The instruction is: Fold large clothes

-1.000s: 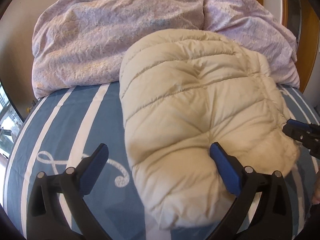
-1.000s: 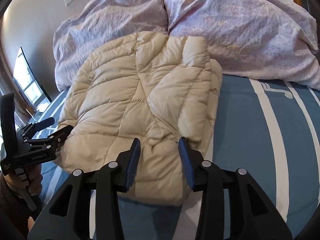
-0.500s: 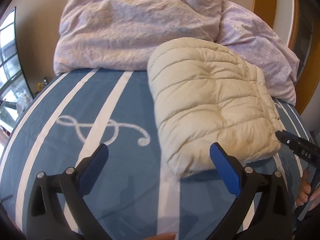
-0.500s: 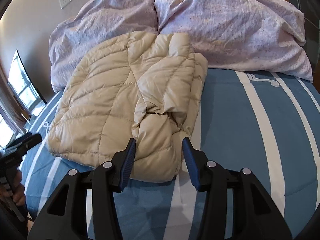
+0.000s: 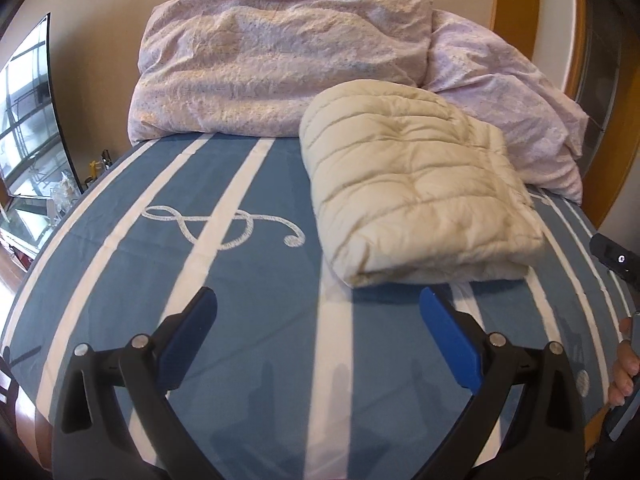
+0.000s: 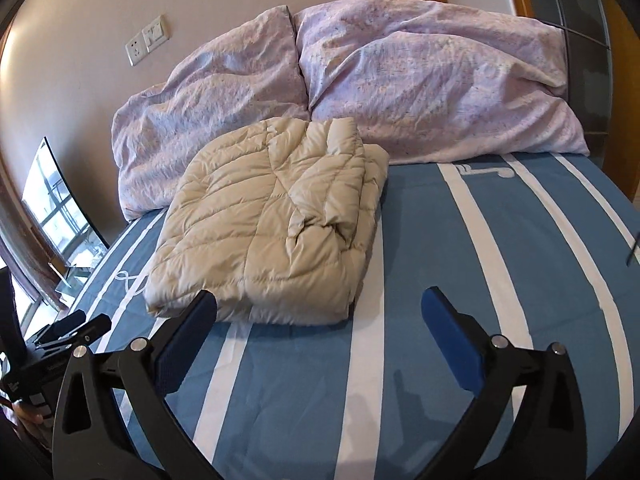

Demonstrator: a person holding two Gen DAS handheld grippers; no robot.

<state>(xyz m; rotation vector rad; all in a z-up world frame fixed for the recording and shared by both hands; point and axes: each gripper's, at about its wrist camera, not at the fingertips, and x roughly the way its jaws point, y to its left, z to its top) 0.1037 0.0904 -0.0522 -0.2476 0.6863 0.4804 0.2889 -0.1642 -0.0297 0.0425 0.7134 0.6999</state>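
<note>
A cream quilted puffer jacket (image 5: 416,196) (image 6: 272,224) lies folded into a thick rectangle on the blue-and-white striped bed sheet (image 5: 240,264) (image 6: 460,264), just in front of the pillows. My left gripper (image 5: 318,320) hovers over bare sheet short of the jacket's near edge, jaws wide open and empty. My right gripper (image 6: 318,316) is pulled back from the jacket; its jaws are opening wide with nothing between them, and its left fingertip (image 6: 204,308) overlaps the jacket's near edge in the picture. The other tool shows at each frame's side.
Two crumpled lilac pillows (image 5: 280,64) (image 6: 432,80) lean on the wall behind the jacket. A window (image 5: 28,120) is at the left and a wall socket (image 6: 146,40) above the pillows. Wooden trim (image 5: 516,12) stands at the right. A hand (image 5: 624,372) grips the right tool.
Both grippers drew back from the jacket, which now looks smaller and farther. The right jaws, narrow around a fold of the jacket, spread wide and let it go; it settled flat.
</note>
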